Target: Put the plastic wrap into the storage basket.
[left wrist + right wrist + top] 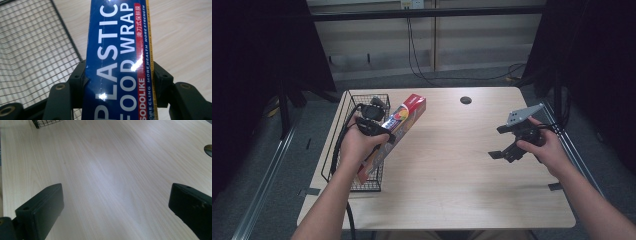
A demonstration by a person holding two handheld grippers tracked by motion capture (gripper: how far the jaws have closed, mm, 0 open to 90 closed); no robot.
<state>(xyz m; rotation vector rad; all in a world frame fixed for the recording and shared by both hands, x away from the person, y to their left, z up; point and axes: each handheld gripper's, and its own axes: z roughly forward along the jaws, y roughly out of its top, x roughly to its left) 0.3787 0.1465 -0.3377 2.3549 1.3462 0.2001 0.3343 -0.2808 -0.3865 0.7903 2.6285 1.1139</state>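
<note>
Left tongs (117, 82) pinch a plastic food wrap box (117, 50) crosswise, held tilted above the wire basket (357, 185); right tongs (115, 212) hover spread over the bare worktop (452, 165).

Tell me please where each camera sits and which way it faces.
High view: above the person's side, facing forward and down on the table; both forearms, left tool, right tool.
Left gripper view: on the left tool, along its jaws clamping the plastic wrap box.
Right gripper view: on the right tool, open over the table.
Shared: the wire basket.
</note>
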